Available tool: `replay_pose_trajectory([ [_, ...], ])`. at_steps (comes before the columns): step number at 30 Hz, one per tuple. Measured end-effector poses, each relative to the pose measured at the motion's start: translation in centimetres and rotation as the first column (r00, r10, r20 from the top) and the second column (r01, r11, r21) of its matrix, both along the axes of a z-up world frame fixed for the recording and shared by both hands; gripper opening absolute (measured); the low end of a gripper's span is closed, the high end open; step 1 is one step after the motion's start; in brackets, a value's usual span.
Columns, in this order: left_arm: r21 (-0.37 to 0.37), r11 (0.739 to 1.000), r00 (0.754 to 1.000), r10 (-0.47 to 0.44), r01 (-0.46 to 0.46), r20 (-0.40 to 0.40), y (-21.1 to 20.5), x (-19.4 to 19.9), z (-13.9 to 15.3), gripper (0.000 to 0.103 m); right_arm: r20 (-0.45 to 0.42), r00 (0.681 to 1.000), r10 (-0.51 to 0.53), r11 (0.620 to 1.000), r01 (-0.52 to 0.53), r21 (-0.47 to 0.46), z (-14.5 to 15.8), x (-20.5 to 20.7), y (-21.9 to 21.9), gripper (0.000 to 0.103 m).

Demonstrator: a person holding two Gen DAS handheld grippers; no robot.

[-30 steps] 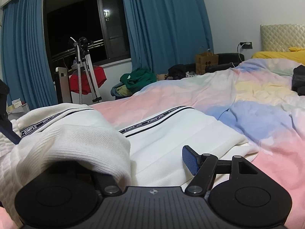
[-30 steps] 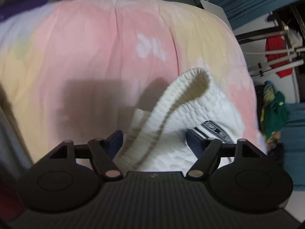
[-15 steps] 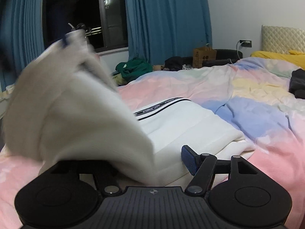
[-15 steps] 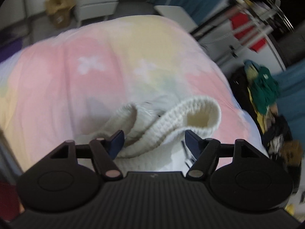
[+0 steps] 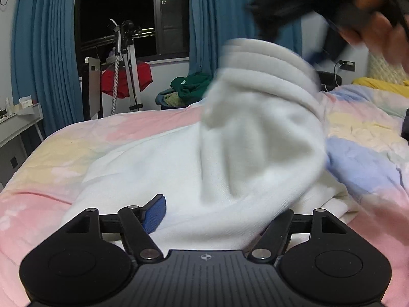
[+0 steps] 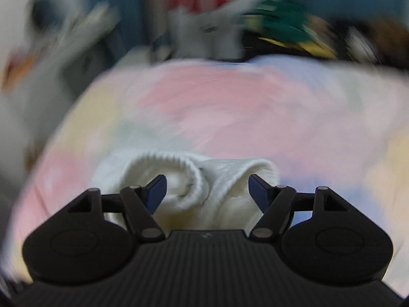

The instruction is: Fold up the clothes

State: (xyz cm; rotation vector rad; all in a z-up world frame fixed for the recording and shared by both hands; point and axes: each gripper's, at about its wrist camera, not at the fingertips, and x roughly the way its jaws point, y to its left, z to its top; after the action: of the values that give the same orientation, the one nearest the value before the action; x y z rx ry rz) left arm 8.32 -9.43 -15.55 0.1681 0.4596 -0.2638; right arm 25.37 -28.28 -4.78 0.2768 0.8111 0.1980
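- White knit garment [image 5: 158, 168] lies spread on the pastel quilt [image 5: 363, 158] of the bed, at the edge nearest the left wrist camera. It sits nearer the bed's window-side corner than the headboard end.
- One part of the garment is raised off the quilt in a thick, rounded fold. It rises towards the upper right of the left view and is motion-blurred.
- Right gripper [image 6: 207, 190]: a bunched ribbed hem [image 6: 194, 176] fills the gap between the blue pads [image 6: 157, 190]. Cloth meets both pads, so the jaws are clenched wide on the garment.
- In the left view this gripper is a dark blur above the raised fold, with a person's hand [image 5: 378, 23] on it.
- The right view is heavily smeared. Only pink, yellow and blue quilt shows under the hem.
- Left gripper [image 5: 221, 211] sits low over the flat part of the garment, jaws opening.
- Its left-side pad [image 5: 154, 213] shows a bare blue face. The other finger is covered by draped cloth. Cloth lies between the jaws, with no pinch on it.
- Past the far edge of the bed: blue curtains [image 5: 43, 51], a dark window [image 5: 115, 7], a stand with a red cloth [image 5: 125, 79] and a green clothes heap [image 5: 191, 87].
- Yellow bedding [image 5: 378, 84] lies at the headboard end.
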Motion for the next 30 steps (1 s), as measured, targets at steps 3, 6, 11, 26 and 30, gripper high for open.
replay_pose_trajectory([
  [3, 0.016, 1.000, 1.000, 0.003, -0.003, 0.003, -0.2, 0.0, -0.2, 0.071, -0.003, 0.984, -0.178, 0.959, 0.174, 0.226, -3.0, -2.8, -3.9, 0.074],
  [6, 0.040, 0.999, 1.000, 0.009, -0.010, 0.018, -0.4, -0.3, -0.3, 0.071, -0.012, 0.947, -0.321, 0.874, 0.301, 0.382, -5.8, -6.4, -6.1, 0.075],
  [11, 0.092, 0.995, 0.999, 0.024, -0.028, 0.045, -0.7, -1.3, 0.1, 0.073, -0.086, 0.899, -0.429, 0.707, 0.394, 0.587, -10.2, -12.1, -7.4, 0.079],
  [26, 0.092, 0.991, 0.995, 0.092, -0.096, 0.041, 0.8, -2.3, 1.7, 0.080, -0.053, 0.966, -0.253, 0.792, 0.238, 0.562, -11.9, -11.5, -2.9, 0.084],
  [30, 0.107, 0.987, 0.993, 0.115, -0.118, 0.034, 1.1, -2.4, 1.7, 0.085, -0.063, 0.970, -0.233, 0.769, 0.224, 0.599, -12.3, -10.9, -3.0, 0.085],
])
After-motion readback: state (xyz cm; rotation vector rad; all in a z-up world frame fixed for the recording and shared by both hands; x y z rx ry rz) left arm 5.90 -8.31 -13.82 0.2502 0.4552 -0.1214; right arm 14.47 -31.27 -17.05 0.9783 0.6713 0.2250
